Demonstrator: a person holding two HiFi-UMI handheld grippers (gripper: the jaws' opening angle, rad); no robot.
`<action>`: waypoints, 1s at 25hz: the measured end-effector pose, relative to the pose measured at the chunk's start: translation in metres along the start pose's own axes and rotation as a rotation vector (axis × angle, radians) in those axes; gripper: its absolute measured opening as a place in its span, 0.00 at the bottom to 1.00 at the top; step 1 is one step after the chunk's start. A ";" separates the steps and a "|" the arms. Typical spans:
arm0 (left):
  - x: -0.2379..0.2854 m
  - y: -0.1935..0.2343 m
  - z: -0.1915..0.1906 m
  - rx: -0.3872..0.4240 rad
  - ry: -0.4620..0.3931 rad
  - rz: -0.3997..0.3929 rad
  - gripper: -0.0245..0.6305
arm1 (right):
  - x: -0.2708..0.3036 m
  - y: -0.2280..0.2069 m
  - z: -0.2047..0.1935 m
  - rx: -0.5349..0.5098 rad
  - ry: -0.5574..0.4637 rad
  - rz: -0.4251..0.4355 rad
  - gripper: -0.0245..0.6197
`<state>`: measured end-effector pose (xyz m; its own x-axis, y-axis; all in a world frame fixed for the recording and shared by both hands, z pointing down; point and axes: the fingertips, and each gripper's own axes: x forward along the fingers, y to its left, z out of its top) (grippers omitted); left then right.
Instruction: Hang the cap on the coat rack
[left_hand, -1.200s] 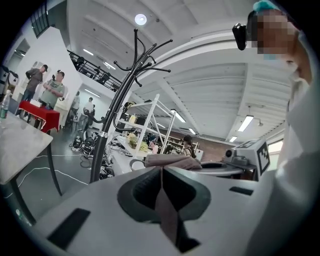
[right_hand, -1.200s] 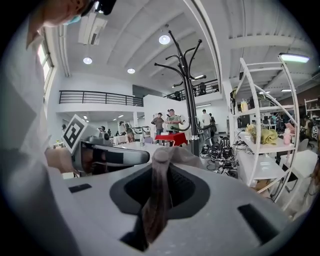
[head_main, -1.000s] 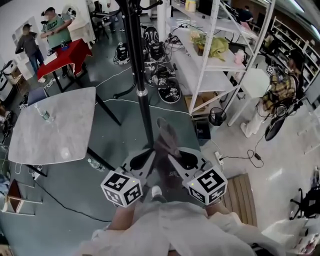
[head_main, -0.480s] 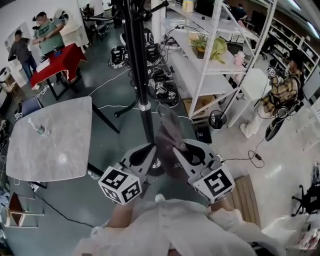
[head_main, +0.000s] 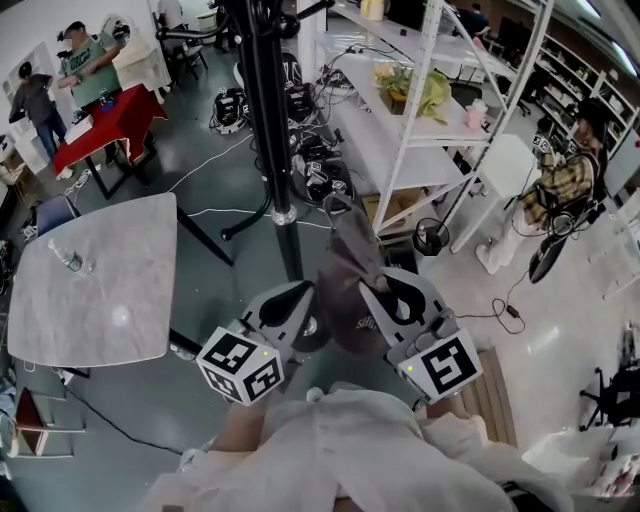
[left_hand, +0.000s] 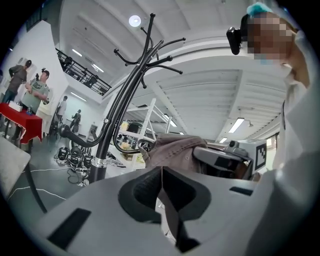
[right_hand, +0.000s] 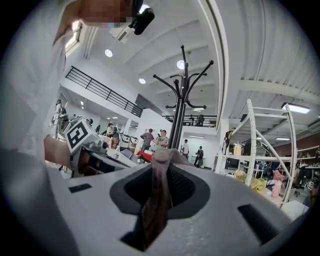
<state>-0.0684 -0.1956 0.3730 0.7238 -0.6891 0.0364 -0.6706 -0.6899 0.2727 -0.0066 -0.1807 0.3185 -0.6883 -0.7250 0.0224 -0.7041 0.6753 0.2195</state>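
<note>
A brownish-grey cap (head_main: 352, 275) hangs between my two grippers, close in front of the black coat rack pole (head_main: 268, 130). My right gripper (head_main: 375, 292) is shut on the cap's fabric (right_hand: 157, 192), which fills the slot between its jaws. My left gripper (head_main: 303, 298) sits just left of the cap, its jaws closed together with nothing seen between them (left_hand: 161, 187). In the left gripper view the cap (left_hand: 172, 149) lies beyond the jaws to the right. The rack's curved hooks (right_hand: 182, 80) rise above both grippers, with the rack's top (left_hand: 145, 55) also high in the left gripper view.
A grey table (head_main: 110, 300) with a water bottle (head_main: 62, 258) stands at left. White shelving (head_main: 420, 130) is at right, with gear and cables (head_main: 320, 170) on the floor behind the rack. People stand by a red table (head_main: 100, 125); another person (head_main: 560, 180) is far right.
Both grippers and the cap have risen and drifted right, the right gripper most. The cap now shows broader, and the rack pole is nearer in view.
</note>
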 end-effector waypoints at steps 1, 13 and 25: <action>0.001 0.000 0.001 0.000 -0.003 0.006 0.06 | -0.001 -0.003 0.000 -0.001 0.000 0.000 0.11; 0.023 -0.015 0.005 -0.013 -0.001 0.042 0.06 | -0.012 -0.036 -0.004 -0.010 0.003 0.041 0.11; 0.025 -0.007 0.006 0.010 0.007 0.090 0.06 | -0.007 -0.042 -0.025 0.036 0.023 0.062 0.11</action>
<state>-0.0464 -0.2097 0.3662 0.6613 -0.7471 0.0672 -0.7347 -0.6272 0.2585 0.0323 -0.2073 0.3330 -0.7272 -0.6840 0.0576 -0.6661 0.7234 0.1818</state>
